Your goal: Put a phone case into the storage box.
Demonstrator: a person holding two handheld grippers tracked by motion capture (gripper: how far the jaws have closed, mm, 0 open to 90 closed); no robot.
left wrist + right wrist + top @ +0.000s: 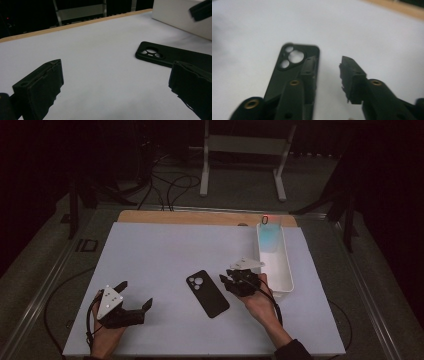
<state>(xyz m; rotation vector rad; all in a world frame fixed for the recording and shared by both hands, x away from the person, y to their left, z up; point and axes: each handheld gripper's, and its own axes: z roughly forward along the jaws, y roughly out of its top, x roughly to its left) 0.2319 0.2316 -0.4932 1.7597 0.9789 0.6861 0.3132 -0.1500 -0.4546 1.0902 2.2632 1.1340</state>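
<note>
One black phone case (207, 293) lies flat, camera cutout up, mid-sheet on the white mat (160, 255). The right gripper (231, 281), at its 3 o'clock, stands part-open and grips nothing (jaws apart beside the case's edge). The left gripper (135, 296), at 9 o'clock, gapes wide, empty. The white bin (287, 270) crowds the right; open room lies left.

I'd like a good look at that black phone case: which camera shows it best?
The high view: the whole phone case lies flat on the white sheet. The left gripper view shows its camera end; the right gripper view is blurred and partly blocked.
</note>
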